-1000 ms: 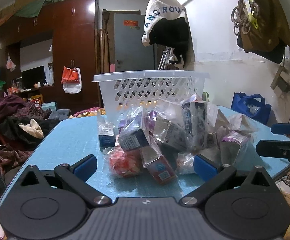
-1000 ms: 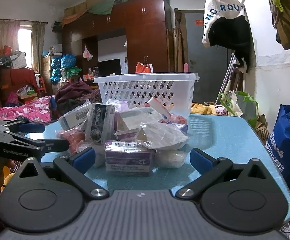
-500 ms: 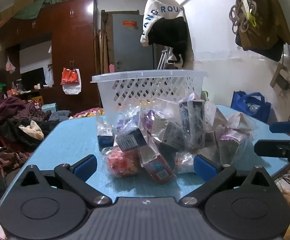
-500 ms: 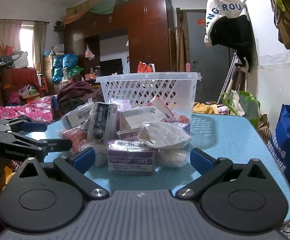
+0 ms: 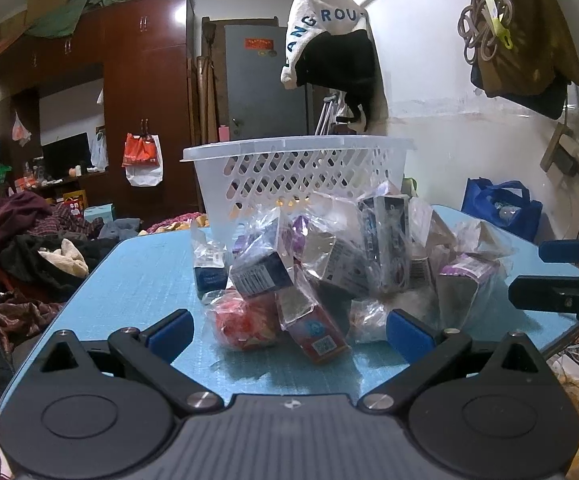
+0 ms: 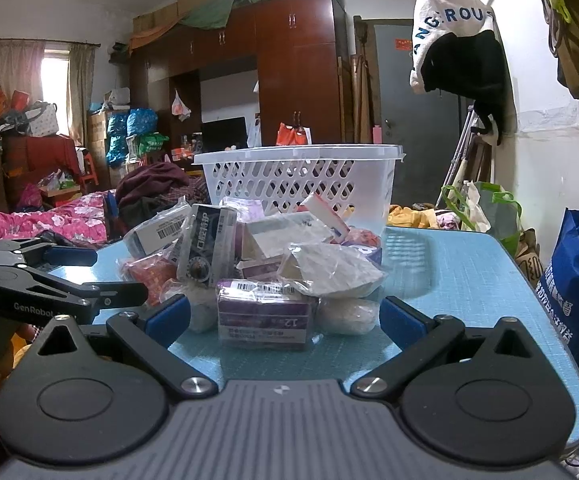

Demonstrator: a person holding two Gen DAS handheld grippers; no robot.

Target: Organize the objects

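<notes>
Barely off the mark by the look of it; whole heap of bagged packets (image 5: 329, 264) piled mid-table, nothing lifted, nothing visibly inside the white basket (image 5: 297, 176) through its lattice, though the floor of it stays hidden. From the left wrist view: left gripper (image 5: 287, 330) spread wide and empty, blue pads flanking the near edge of the heap; red bagged item (image 5: 245, 322) and red-and-blue box (image 5: 317, 334) lying dead ahead at 12 o'clock, just short of the pads, untouched; dark barcoded box (image 5: 259, 274) stacked behind them; basket further out at 12, standing on the blue table (image 5: 145, 276) right behind the pile. Right gripper (image 5: 565, 276) poking in at 3 o'clock, also near the heap. From the right wrist view: right gripper (image 6: 283, 320) likewise wide and carrying nothing; purple box (image 6: 263, 314) in its clear bag sitting square between the pads at 12, not pinched; crumpled white bag (image 6: 329, 268) on top at 1 o'clock; tall grey packet (image 6: 205, 248) at 11; left gripper (image 6: 61, 280) reaching in at 9. Judging from all that: sorting not yet begun, every packet left to go, most likely one by one into the basket; purple box and the red pair looking like the handiest first picks; loose plastic wrap likely to slip or drag neighbours along.
</notes>
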